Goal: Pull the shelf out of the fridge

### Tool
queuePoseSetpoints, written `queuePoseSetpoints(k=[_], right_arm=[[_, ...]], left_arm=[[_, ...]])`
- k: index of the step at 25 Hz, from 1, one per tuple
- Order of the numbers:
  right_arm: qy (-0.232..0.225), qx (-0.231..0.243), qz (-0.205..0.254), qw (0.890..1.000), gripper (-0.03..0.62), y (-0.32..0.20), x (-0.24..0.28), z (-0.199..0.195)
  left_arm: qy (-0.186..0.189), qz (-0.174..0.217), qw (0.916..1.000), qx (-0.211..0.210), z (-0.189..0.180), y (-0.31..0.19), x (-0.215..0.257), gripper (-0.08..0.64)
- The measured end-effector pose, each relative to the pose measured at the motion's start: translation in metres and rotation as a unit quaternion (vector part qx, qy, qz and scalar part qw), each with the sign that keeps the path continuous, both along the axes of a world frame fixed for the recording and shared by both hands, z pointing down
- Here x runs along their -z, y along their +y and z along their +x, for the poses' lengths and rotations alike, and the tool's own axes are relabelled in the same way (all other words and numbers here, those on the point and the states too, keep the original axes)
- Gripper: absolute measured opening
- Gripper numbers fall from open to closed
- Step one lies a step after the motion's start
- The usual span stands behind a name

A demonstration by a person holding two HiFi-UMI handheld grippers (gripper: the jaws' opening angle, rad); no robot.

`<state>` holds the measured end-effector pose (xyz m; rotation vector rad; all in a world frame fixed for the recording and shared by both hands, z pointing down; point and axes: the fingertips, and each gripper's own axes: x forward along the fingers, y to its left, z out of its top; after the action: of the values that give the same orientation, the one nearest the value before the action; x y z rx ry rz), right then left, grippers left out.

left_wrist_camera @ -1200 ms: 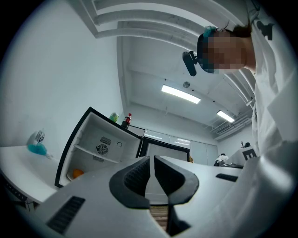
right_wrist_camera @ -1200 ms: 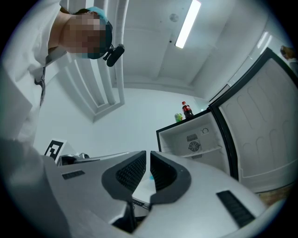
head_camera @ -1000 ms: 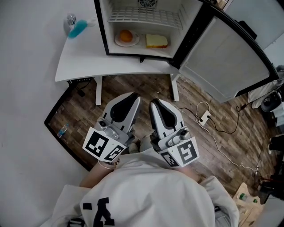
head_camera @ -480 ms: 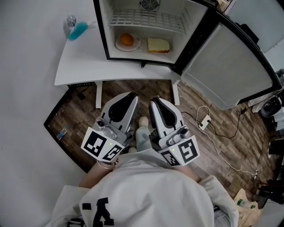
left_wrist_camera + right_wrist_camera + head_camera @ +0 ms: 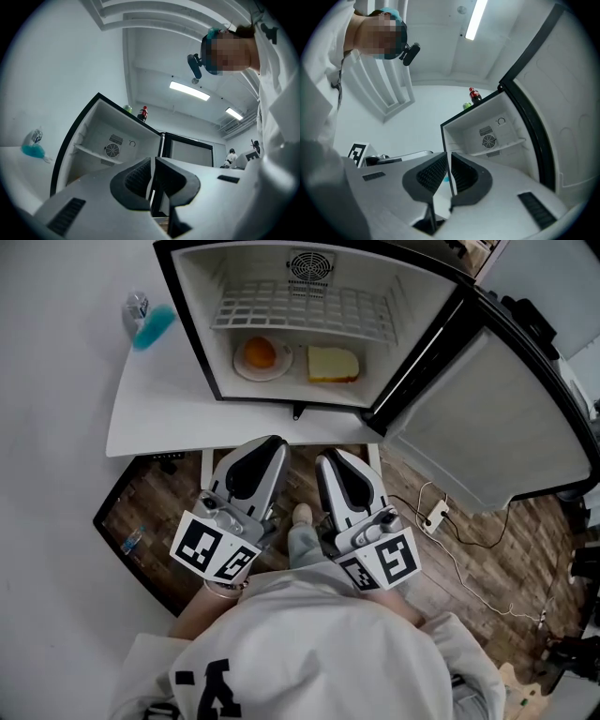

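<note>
While left hand-held gripper (image 5: 270, 444), right hand-held gripper (image 5: 328, 461) closed, empty, shelf (image 5: 300, 310) untouched, door (image 5: 497, 418) cropped.

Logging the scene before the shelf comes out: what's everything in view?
open mini fridge: one, white with black edging, on the table
wire shelf: one, white, upper level inside fridge
round plate bearing an orange fruit: one, white, fridge floor, left
rectangular block: one, pale yellow, right of plate
flat-topped table: one, white, under fridge
blurred bottle: one, teal, on table left of fridge
power strip with cable: one, white, wooden floor
left gripper, right gripper: two, white and black, fingers shut, empty
</note>
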<state>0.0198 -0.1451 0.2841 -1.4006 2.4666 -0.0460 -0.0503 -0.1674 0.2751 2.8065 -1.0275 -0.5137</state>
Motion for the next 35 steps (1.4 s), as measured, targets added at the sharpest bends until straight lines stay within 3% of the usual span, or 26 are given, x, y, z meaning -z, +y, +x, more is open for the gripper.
queuePoseSetpoints(k=[7,15,22,28,35], right_arm=[[0.012,0.005,0.01,1.0,0.048,-0.068,0.011,0.012],[-0.005,0.022,-0.018,1.0,0.048,-0.118,0.0,0.029],[0.081,0.026,0.029,0.996,0.048,-0.158,0.006,0.029],[0.069,0.035,0.009,0.997,0.048,-0.173,-0.001,0.021],[0.087,0.01,0.002,0.996,0.048,-0.185,-0.002,0.021]], left_arm=[[-0.017,0.02,0.9996,0.003,0.022,-0.063,0.009,0.035],[-0.026,0.025,0.9993,0.003,0.043,-0.107,0.008,0.035],[-0.022,0.022,0.9994,0.017,0.052,-0.151,0.009,0.035],[-0.029,0.013,0.9993,0.02,0.046,-0.165,0.002,0.035],[-0.021,0.001,0.9997,-0.015,0.049,-0.178,-0.001,0.035]])
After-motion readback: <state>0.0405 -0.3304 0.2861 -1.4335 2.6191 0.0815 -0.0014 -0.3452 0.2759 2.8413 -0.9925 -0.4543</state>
